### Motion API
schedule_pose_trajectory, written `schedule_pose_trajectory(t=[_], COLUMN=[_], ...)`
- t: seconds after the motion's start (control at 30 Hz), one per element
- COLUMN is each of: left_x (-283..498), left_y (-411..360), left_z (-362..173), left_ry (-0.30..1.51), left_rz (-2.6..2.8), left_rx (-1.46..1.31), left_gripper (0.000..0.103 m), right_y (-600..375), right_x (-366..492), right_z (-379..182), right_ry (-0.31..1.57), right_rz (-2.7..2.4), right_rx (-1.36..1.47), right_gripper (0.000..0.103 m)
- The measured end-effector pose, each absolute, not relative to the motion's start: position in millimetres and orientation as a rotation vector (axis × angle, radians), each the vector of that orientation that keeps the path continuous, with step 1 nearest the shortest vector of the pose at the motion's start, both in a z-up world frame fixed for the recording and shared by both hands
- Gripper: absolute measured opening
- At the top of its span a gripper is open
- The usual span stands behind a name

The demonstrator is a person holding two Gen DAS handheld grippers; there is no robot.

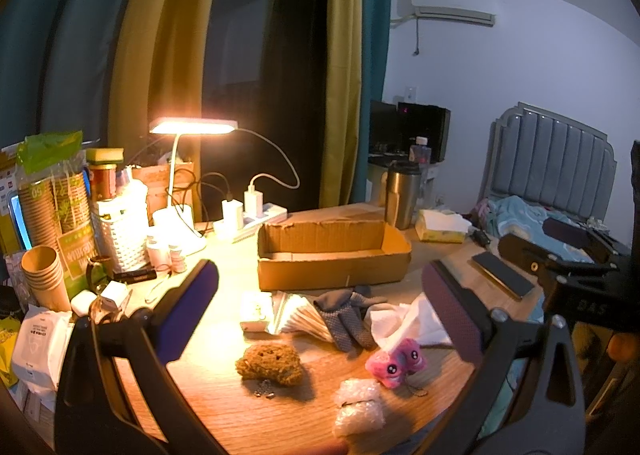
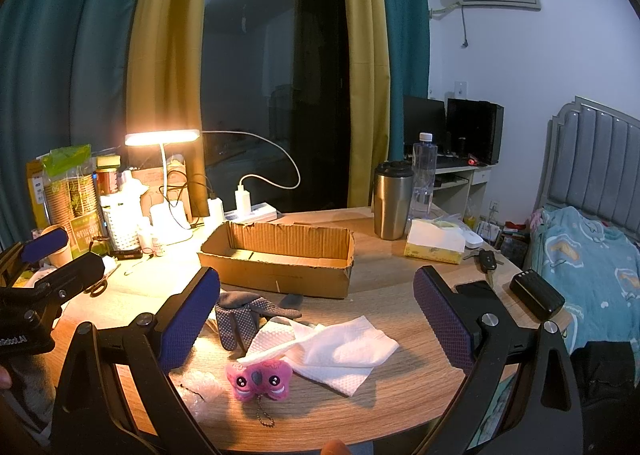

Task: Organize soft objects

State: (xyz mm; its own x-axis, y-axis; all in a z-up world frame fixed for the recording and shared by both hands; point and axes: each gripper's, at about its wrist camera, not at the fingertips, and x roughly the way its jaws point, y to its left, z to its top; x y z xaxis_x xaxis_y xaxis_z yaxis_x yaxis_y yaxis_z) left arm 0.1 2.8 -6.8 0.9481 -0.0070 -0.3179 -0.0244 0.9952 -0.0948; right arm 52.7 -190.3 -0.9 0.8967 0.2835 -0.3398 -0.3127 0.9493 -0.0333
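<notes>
An open cardboard box (image 1: 334,255) (image 2: 280,255) stands mid-table with nothing visible inside. In front of it lie a grey dotted glove (image 1: 348,317) (image 2: 240,315), white tissue sheets (image 1: 416,319) (image 2: 340,351), a pink plush keychain (image 1: 396,363) (image 2: 260,375), a brown fuzzy plush (image 1: 270,365) and crumpled bubble wrap (image 1: 358,407) (image 2: 200,387). My left gripper (image 1: 320,303) hovers open above these items. My right gripper (image 2: 316,311) is open too, over the glove and tissue. Neither holds anything.
A lit desk lamp (image 1: 192,127), paper cups (image 1: 44,279), a white basket (image 1: 122,235) and a power strip (image 1: 256,215) crowd the left and back. A steel tumbler (image 2: 392,201), tissue box (image 2: 434,241), phone (image 1: 502,273), keys (image 2: 486,259) and black power bank (image 2: 536,293) sit right.
</notes>
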Motion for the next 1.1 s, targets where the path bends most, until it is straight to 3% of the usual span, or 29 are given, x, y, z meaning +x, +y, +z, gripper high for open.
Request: schedule_pose_trajectory(t=[0.7,1.1], left_x=[-1.1,18.8], left_y=[1.4,6.1], left_z=[-8.5,-52.7], left_ry=[0.328,0.450], left_rz=[0.009,0.005], left_rx=[-0.097,-0.113], left_gripper=[0.103,0.103], right_y=[-185.6,-178.4], right_x=[48.8,70.9], right_z=[-10.6,-30.7], right_ry=[0.354,0.446], right_rz=[0.320,0.328], right_rx=[-0.099,-0.121], right_gripper=[0.099,0.099])
